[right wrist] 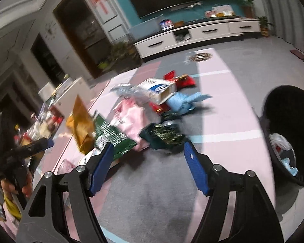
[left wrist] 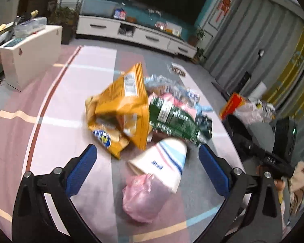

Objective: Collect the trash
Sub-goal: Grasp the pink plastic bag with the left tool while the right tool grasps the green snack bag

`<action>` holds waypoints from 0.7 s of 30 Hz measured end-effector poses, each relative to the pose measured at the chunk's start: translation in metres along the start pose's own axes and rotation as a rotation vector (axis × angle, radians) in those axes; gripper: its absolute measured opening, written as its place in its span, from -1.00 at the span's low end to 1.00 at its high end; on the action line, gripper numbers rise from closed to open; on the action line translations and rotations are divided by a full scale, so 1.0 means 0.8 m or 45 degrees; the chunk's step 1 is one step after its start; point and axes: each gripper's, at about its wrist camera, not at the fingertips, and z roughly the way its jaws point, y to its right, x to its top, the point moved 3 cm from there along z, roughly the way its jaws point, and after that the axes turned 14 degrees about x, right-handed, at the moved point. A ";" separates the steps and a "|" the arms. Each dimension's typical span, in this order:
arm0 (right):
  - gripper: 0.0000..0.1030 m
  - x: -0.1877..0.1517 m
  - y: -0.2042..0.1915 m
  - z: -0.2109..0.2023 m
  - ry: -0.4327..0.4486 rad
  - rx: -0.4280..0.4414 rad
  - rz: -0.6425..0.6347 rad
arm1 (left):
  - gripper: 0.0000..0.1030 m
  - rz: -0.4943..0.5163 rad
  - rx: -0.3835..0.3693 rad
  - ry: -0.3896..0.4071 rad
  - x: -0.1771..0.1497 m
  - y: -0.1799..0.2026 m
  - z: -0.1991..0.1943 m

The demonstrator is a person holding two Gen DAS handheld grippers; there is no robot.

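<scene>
Barely begun, by the look. Black bin (right wrist: 283, 129) at right holds only a few bits (white bag, blue scrap). Most trash left heaped on floor mat (left wrist: 56, 105): yellow snack bag (left wrist: 119, 107), green wrapper (left wrist: 174, 117), paper cup (left wrist: 164, 160), pink bag (left wrist: 141, 200). Left tongs (left wrist: 148, 151) & right tongs (right wrist: 148, 151) both spread, gripping nothing.

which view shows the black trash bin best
The right wrist view: the black trash bin stands at the right with its open mouth toward the camera and trash visible inside. The left wrist view shows only a dark piece of its rim at the right edge, partly hidden by a clear bag.
</scene>
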 end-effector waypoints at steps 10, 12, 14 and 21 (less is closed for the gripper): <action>0.37 0.007 -0.060 0.062 -0.063 0.037 -0.180 | 0.94 0.128 -0.010 -0.121 -0.037 0.014 0.014; 0.37 0.007 -0.071 0.077 -0.087 0.023 -0.233 | 0.94 0.123 -0.020 -0.142 -0.042 0.012 0.018; 0.37 0.007 -0.083 0.090 -0.110 0.004 -0.307 | 0.94 0.146 0.001 -0.161 -0.048 0.012 0.022; 0.37 0.010 -0.089 0.129 -0.160 -0.067 -0.383 | 0.61 0.171 0.030 -0.201 -0.065 0.006 0.027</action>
